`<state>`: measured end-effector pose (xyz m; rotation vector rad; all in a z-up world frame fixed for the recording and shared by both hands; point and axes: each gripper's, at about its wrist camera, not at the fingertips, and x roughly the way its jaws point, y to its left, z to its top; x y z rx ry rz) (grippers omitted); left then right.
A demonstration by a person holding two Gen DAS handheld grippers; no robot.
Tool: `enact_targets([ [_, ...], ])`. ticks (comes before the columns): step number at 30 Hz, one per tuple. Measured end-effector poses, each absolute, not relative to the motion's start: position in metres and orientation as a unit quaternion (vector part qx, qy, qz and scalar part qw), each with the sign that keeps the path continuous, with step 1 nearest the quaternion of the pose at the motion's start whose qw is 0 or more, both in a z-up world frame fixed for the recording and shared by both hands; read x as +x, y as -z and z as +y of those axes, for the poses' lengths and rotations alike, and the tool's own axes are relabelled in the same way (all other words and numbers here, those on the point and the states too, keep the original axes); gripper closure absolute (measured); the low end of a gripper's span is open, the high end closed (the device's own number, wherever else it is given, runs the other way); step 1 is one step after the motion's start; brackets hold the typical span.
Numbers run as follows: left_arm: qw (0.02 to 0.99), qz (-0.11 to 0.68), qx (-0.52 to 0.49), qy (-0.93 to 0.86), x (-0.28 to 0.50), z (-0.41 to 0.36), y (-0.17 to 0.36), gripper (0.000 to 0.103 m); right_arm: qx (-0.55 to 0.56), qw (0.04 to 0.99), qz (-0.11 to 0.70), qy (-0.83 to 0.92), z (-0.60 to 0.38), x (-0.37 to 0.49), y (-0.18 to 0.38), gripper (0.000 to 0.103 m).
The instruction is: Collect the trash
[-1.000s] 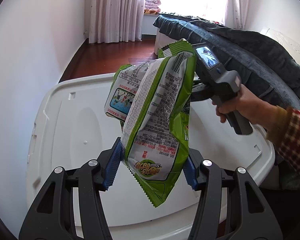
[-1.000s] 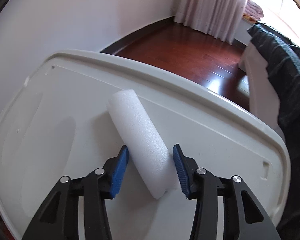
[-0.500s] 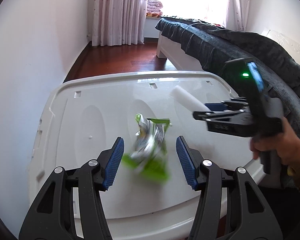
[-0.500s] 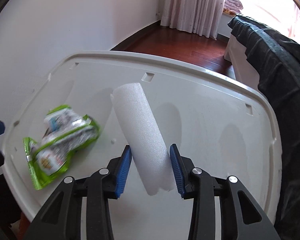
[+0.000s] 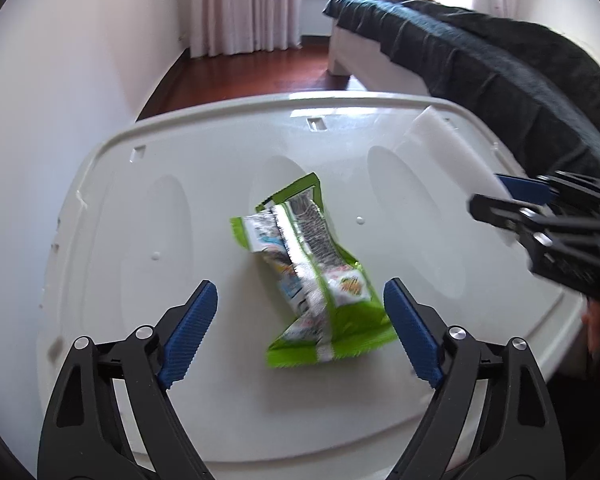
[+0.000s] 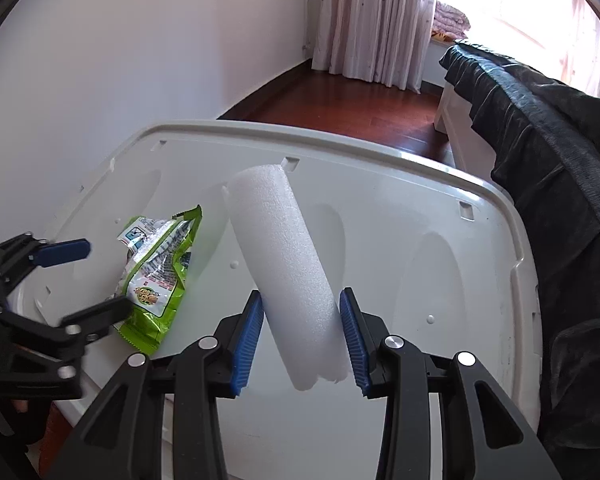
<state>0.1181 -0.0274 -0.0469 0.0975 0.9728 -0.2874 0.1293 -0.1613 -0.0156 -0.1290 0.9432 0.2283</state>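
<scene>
Our right gripper (image 6: 302,336) blurred at the left view's edge, pinching the foam roll (image 6: 284,264), left gripper (image 5: 300,332) just spread, green wrapper (image 5: 312,268) loose between its jaws on the white lid (image 5: 180,200), bed (image 5: 480,64), wood floor (image 6: 340,104).

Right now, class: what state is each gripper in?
Left gripper: open, jaws just widened; the green snack wrapper lies loose between them on the white lid.
Right gripper: shut on the white foam roll.

Black-framed left claw (image 5: 296,336), ribbed blue pads (image 5: 190,336), silver screws
</scene>
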Motion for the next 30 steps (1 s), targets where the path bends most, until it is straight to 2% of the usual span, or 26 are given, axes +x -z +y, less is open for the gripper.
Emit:
enact_targets([
  [6,0.867,0.488,0.085,0.046,0.148,-0.057,0.081,0.020,-0.053,0.890,0.434,-0.127,-0.169,0.110,0.004,0.064],
  [7,0.867,0.491,0.069,0.047,0.151,-0.056,0.088,0.028,-0.051,0.892,0.431,-0.129,-0.171,0.107,0.001,0.064],
  [8,0.869,0.488,0.048,0.057,0.151,-0.053,0.090,0.048,-0.049,0.893,0.429,-0.131,-0.174,0.102,-0.003,0.064],
  [9,0.872,0.485,0.031,0.062,0.151,-0.050,0.090,0.049,-0.047,0.894,0.426,-0.132,-0.176,0.099,-0.005,0.064],
  [11,0.877,0.476,0.037,0.056,0.144,-0.047,0.084,0.059,-0.046,0.896,0.420,-0.134,-0.179,0.090,-0.012,0.064],
  [21,0.906,0.416,0.043,0.057,0.041,-0.012,0.027,0.060,-0.020,0.904,0.402,-0.142,-0.172,0.023,-0.031,0.064],
  [30,0.892,0.445,0.025,0.071,-0.074,0.001,0.049,0.060,0.023,0.882,0.449,-0.140,-0.151,-0.084,0.001,0.064],
])
